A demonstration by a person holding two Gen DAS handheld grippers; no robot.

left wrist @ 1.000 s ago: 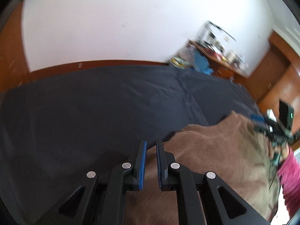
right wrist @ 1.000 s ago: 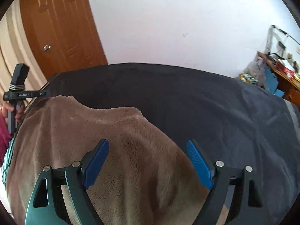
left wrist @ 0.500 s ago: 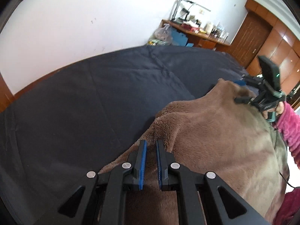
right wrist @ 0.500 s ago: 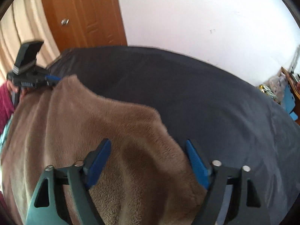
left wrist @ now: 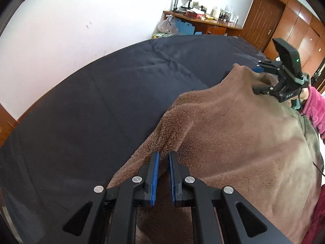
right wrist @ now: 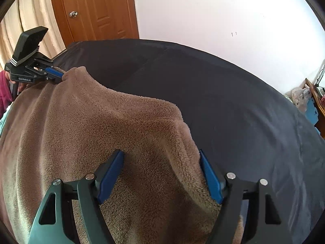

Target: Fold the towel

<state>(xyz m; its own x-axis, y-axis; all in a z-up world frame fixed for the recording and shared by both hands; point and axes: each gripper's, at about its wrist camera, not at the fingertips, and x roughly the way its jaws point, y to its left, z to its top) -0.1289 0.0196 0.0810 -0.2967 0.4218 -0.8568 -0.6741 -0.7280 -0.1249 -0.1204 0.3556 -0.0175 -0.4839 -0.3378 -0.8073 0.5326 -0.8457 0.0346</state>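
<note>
A fluffy brown towel (left wrist: pixel 233 132) (right wrist: pixel 101 122) lies partly raised on a dark bed cover (left wrist: pixel 101 101) (right wrist: pixel 243 111). My left gripper (left wrist: pixel 162 154) is shut on the towel's edge, with pile bunched between its blue pads. In the right wrist view the left gripper (right wrist: pixel 59 74) pinches a lifted corner at the far left. My right gripper (right wrist: pixel 160 152) stands wide, and a hump of towel edge fills the gap between its jaws. I see neither pad pressing it. In the left wrist view the right gripper (left wrist: pixel 256 79) straddles the other raised corner.
A person's pink sleeve (left wrist: pixel 312 103) is behind the right gripper. A cluttered wooden desk (left wrist: pixel 199 18) and wardrobe doors (left wrist: pixel 300 26) stand beyond the bed. A wooden door (right wrist: pixel 97 10) and a curtain (right wrist: pixel 30 16) are at the left. A white wall backs the bed.
Both views have rolled. The right gripper's jaws have narrowed a little and it has sunk slightly over the towel. The left gripper stays shut on the towel's edge.
</note>
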